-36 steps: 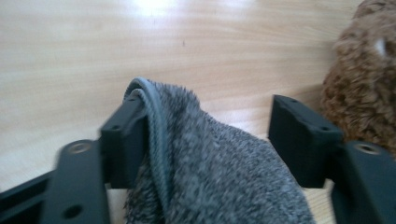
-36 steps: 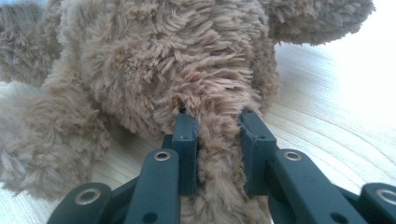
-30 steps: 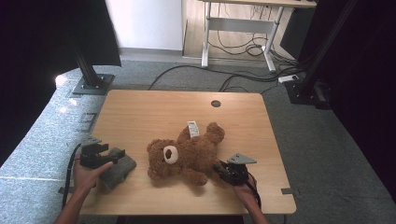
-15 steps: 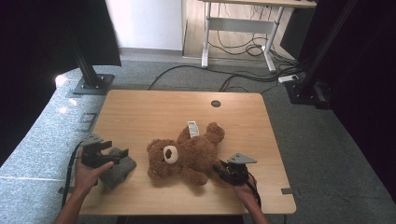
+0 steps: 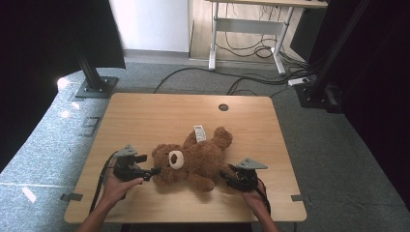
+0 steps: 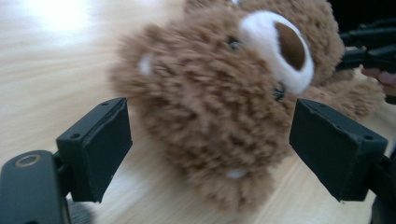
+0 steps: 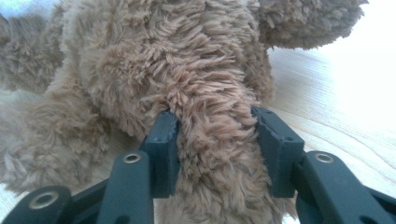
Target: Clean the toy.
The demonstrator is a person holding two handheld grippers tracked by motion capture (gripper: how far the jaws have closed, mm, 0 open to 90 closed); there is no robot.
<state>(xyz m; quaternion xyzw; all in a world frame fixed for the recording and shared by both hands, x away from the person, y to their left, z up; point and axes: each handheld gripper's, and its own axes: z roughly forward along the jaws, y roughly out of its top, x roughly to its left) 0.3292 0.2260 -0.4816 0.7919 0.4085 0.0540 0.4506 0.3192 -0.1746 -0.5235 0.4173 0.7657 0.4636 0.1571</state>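
A brown teddy bear [image 5: 193, 162] lies on its back on the wooden table [image 5: 145, 111], head toward the left, with a white tag [image 5: 199, 133] by its far side. My left gripper [image 5: 152, 165] stands open at the bear's head [image 6: 210, 93], one jaw wide to each side of it, neither touching. My right gripper [image 5: 226, 175] is at the bear's near right side. Its jaws have just been opening, and a furry limb [image 7: 215, 140] sits between them, its fur brushing both pads [image 7: 166, 140]. The right gripper [image 6: 369, 46] also appears far off in the left gripper view.
A round cable hole [image 5: 223, 107] sits near the table's far edge. Black stand bases [image 5: 96, 87] and cables [image 5: 251, 79] lie on the grey floor beyond the table. Bare tabletop stretches behind the bear.
My left gripper has travelled right across the table, from near the left edge up to the bear's head. The right hand stays put at the bear's limb.
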